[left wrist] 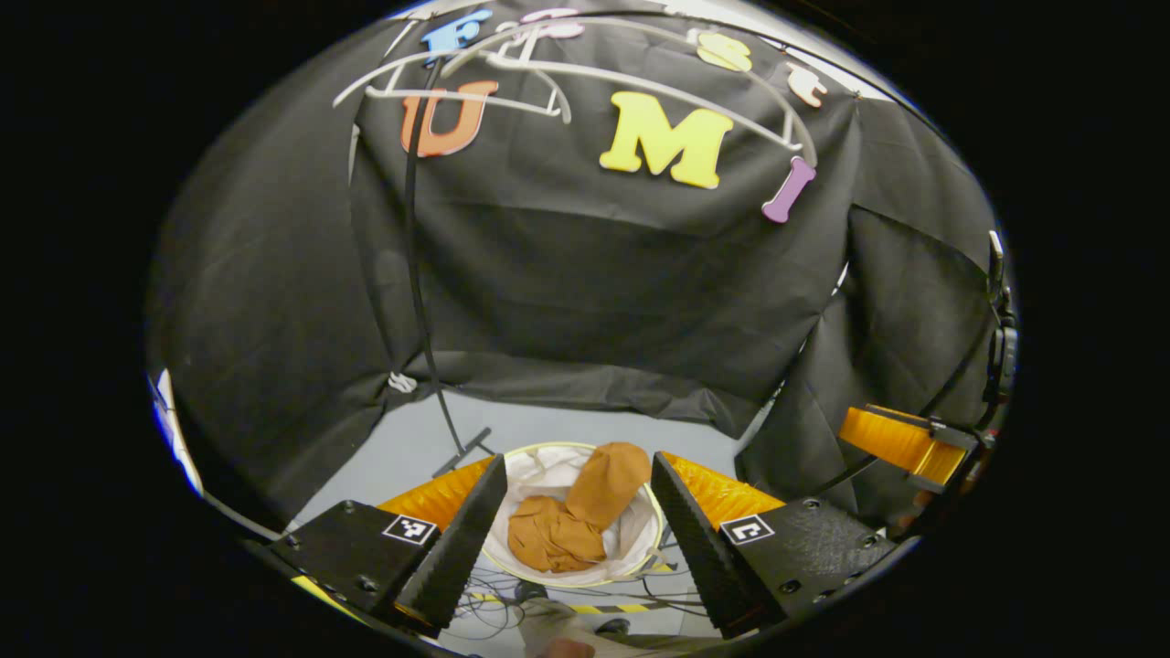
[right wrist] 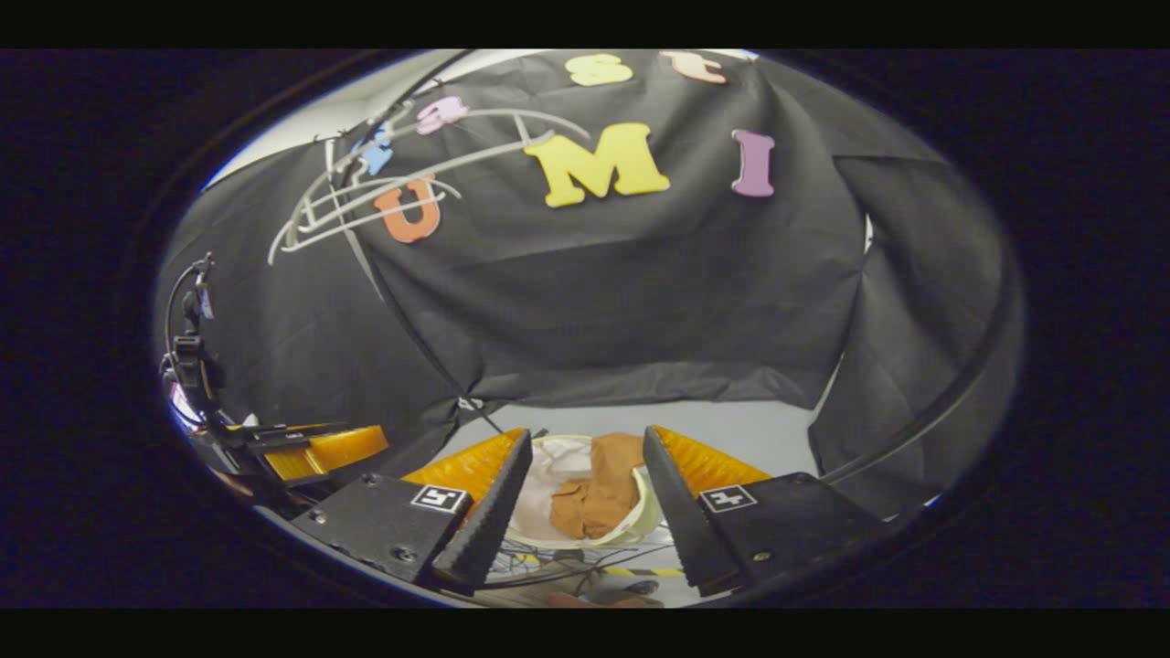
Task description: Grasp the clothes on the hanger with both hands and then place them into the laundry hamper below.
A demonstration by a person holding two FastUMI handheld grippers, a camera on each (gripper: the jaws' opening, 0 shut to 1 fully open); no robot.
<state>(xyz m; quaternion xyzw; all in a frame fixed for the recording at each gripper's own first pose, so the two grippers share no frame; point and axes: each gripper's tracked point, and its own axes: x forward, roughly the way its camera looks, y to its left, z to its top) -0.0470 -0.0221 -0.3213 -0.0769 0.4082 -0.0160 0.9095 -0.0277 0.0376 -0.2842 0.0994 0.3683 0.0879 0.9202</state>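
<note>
A brown garment point(left wrist: 578, 517) lies crumpled inside the white laundry hamper point(left wrist: 631, 539) on the floor, seen between my left gripper's fingers. My left gripper point(left wrist: 573, 585) hovers above the hamper, open and empty. In the right gripper view the same brown garment point(right wrist: 599, 498) rests in the hamper point(right wrist: 644, 516), and my right gripper point(right wrist: 580, 571) is open with nothing held. Bare white hangers point(left wrist: 512, 78) hang from a rack near the top, and the hangers point(right wrist: 384, 192) are also visible at upper left in the right gripper view. The other gripper point(left wrist: 914, 443) shows at the right edge.
A thin black rack pole point(left wrist: 416, 274) runs down to a foot on the grey floor point(left wrist: 411, 448). Loose cables point(left wrist: 494, 603) and striped tape lie in front of the hamper. The left gripper point(right wrist: 311, 448) appears at the left of the right gripper view.
</note>
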